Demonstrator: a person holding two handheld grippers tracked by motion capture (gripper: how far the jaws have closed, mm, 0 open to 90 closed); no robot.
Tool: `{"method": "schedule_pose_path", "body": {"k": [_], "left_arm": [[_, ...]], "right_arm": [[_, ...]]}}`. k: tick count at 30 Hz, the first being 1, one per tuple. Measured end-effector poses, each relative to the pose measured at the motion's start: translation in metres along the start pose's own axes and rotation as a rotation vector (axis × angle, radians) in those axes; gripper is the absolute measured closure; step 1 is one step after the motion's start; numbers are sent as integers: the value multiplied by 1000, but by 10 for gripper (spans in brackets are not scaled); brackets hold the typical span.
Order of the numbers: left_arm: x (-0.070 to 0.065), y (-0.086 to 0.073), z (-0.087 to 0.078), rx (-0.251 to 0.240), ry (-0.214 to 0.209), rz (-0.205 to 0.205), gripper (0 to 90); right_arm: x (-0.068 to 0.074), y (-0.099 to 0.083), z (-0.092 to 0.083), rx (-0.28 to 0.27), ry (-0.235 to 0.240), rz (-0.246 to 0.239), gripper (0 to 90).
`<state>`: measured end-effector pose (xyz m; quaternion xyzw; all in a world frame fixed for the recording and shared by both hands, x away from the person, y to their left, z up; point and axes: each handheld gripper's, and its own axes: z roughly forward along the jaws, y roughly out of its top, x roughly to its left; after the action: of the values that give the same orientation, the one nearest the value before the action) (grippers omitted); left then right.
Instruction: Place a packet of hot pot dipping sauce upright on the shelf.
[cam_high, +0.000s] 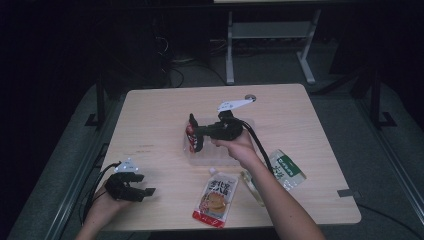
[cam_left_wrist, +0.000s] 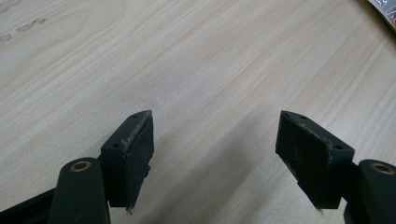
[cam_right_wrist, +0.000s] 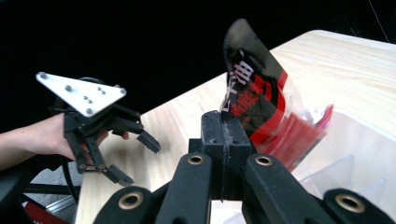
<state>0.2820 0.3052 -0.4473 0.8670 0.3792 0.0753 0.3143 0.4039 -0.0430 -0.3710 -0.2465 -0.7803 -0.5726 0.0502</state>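
One red and black sachet sits pinched by its edge in my right gripper, jaws pressed together on it, above the clear plastic tray at mid-table. Just nearer me than the tray lie a red and white pouch and a green and white packet. Well to the tray's left, at the table's near edge, I see my left gripper spread wide, nothing between its jaws.
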Motion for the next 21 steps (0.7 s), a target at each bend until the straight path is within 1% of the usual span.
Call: {"method": "schedule_pose_path", "body": {"k": [3, 5, 9, 11, 12, 13, 14, 15, 18, 20, 21], "left_arm": [[-1, 0, 0, -1, 0, 0, 277], [-1, 1, 0, 1, 1, 7, 277], [-2, 1, 0, -1, 1, 9, 277], [-2, 1, 1, 0, -1, 5, 277], [-1, 1, 1, 1, -1, 4, 277], [-1, 0, 1, 1, -1, -2, 277], [-1, 0, 1, 1, -2, 0, 277], [0, 0, 1, 3, -2, 3, 277], [0, 0, 1, 3, -3, 5, 277], [-1, 0, 1, -1, -5, -1, 277], [-1, 0, 1, -1, -7, 0, 277]], "right_arm": [[5, 0, -3, 9, 7, -5, 899], [7, 0, -3, 18, -1, -15, 899], [3, -4, 1, 29, -14, -2, 889], [0, -5, 3, 30, -19, 10, 837], [-1, -6, 5, 28, -21, 17, 831], [-2, -6, 6, 32, -28, 12, 814], [-2, -7, 6, 26, -34, 15, 797], [-3, -7, 5, 19, -29, 21, 783], [-2, -5, 2, 8, -37, 12, 708], [-1, -5, 0, 19, -49, 8, 654], [0, -5, -1, 26, -62, -4, 620]]}}
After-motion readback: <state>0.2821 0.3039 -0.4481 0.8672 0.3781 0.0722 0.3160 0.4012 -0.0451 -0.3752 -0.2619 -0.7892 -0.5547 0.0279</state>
